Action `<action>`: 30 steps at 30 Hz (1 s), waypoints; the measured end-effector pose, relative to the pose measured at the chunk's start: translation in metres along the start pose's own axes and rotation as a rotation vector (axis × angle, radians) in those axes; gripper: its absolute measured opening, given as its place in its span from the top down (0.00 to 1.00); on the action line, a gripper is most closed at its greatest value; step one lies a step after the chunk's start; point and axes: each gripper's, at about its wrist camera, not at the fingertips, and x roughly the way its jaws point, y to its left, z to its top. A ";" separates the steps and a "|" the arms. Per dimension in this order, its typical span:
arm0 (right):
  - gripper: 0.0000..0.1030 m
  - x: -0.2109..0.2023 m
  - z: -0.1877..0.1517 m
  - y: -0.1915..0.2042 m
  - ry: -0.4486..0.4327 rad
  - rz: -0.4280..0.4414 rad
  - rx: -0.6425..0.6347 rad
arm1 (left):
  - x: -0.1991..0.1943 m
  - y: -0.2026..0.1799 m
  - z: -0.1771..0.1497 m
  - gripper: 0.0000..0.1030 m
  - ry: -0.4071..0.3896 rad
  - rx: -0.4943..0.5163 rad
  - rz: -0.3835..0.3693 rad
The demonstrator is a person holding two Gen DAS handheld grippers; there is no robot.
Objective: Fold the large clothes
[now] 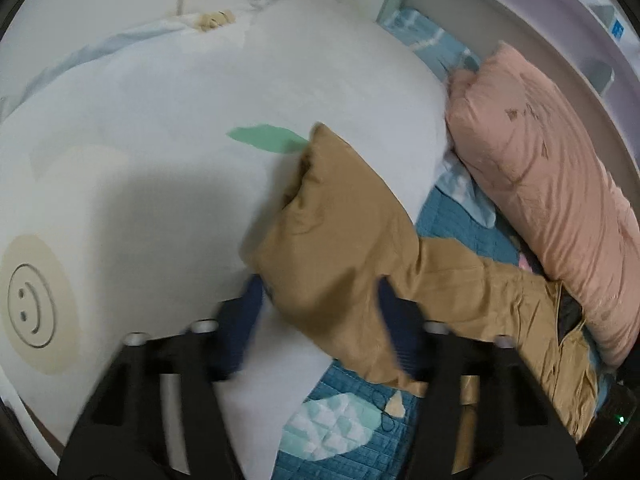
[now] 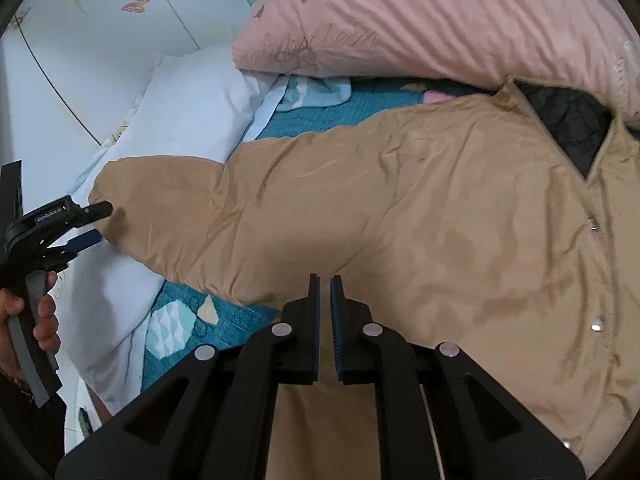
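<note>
Left gripper [image 1: 320, 312]: jaws wide apart, straddling the cuff end of the sleeve [image 1: 336, 240]; the dark blue pads [image 1: 244, 320] have not yet closed on fabric, and the frame is blurred, so contact cannot be judged. Right gripper [image 2: 325, 312]: jaws drawn nearly together with tan cloth visible in the narrow slot between them; it appears to be pinching the lower hem, though the bite itself is hidden. Task item: a large tan padded jacket with smooth, slightly shiny shell and snap buttons [image 2: 440, 208], lying front-up on the teal quilted bedspread [image 2: 320, 120], collar toward the pink ribbed pillow [image 2: 440, 20], sleeve stretched out onto the white pillow [image 2: 192, 112]. Judgement: light for its bulk, soft and springy, shell likely slippery, so folds may slide open. Best hold is at the cuff and seamed hem, where layers are firmer.
</note>
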 end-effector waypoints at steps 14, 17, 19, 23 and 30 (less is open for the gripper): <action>0.98 0.036 -0.003 -0.051 0.064 0.138 0.206 | -0.100 -0.136 -0.011 0.94 -0.165 0.238 -0.408; 0.96 -0.002 -0.012 -0.076 -0.010 0.143 0.235 | -0.109 -0.190 -0.023 0.96 -0.159 0.302 -0.498; 0.94 -0.030 -0.021 -0.097 -0.048 0.101 0.228 | -0.108 -0.231 -0.036 0.96 -0.142 0.339 -0.545; 0.94 -0.092 -0.039 -0.160 -0.114 -0.039 0.235 | -0.088 -0.296 -0.066 0.96 -0.087 0.403 -0.588; 0.93 -0.131 -0.064 -0.229 -0.100 -0.082 0.291 | -0.037 -0.289 -0.087 0.92 -0.024 0.508 -0.333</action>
